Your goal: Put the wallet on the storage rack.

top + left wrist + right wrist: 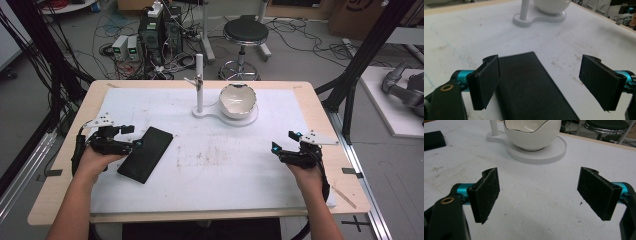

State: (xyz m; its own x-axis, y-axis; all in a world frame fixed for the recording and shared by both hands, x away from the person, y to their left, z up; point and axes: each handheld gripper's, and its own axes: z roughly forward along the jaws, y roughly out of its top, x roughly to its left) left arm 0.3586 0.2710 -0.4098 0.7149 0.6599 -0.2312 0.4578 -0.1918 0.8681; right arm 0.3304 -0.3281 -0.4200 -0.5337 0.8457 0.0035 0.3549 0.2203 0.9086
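Black leather case lies flat on the white mat's left side, the left gripper spread wide over its near end without pinching it, while the right gripper hovers open over bare mat.
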